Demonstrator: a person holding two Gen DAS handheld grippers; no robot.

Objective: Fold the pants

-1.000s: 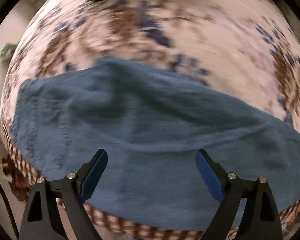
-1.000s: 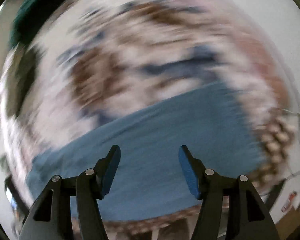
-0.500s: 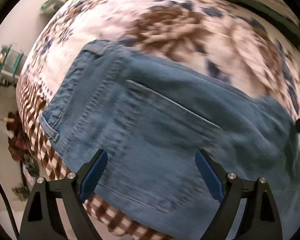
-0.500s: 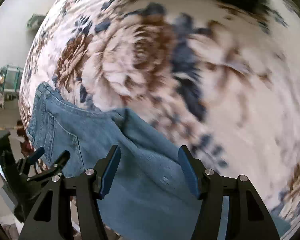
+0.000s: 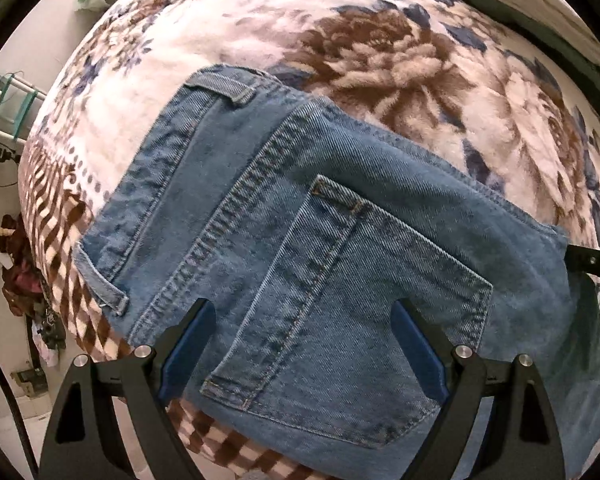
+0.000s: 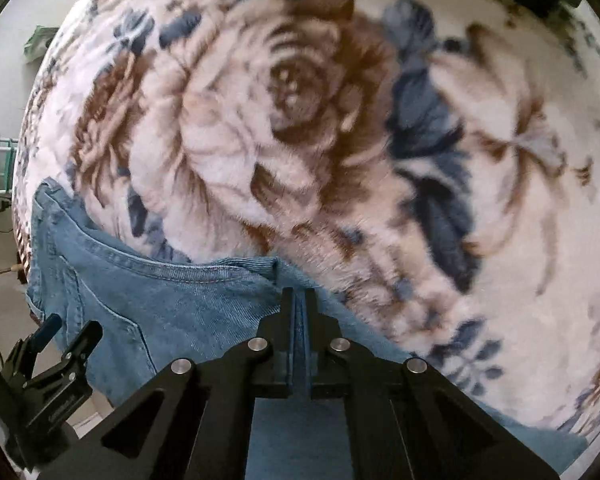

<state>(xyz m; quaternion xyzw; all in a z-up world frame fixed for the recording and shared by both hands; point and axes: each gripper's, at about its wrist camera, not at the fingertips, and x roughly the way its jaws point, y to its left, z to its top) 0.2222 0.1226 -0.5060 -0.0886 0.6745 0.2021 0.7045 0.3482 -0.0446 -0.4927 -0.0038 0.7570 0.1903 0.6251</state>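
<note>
The pants, blue denim, lie flat on a flower-patterned blanket spread over a bed, seat side up with a back pocket showing, the waistband toward the blanket's checked border at the bed's edge. The right tongs have just been closing and now stand together at the far edge of the denim near the crotch seam; whether they have actually pinched a fold of cloth or merely met just above it cannot be told from the right wrist view. The left tongs hang over the back pocket, pointing down, their blue pads well apart and clamped on nothing. The step in hand looks like taking hold for the first fold. To do it well, the right tongs should have both layers of denim in the bite, not only the top one (thick seams slip out of a shallow grip), so a light lift to test the hold is wise. The left tongs would do best to come down on the waistband edge and close there, so that both ends travel together and the fold lands square.
</note>
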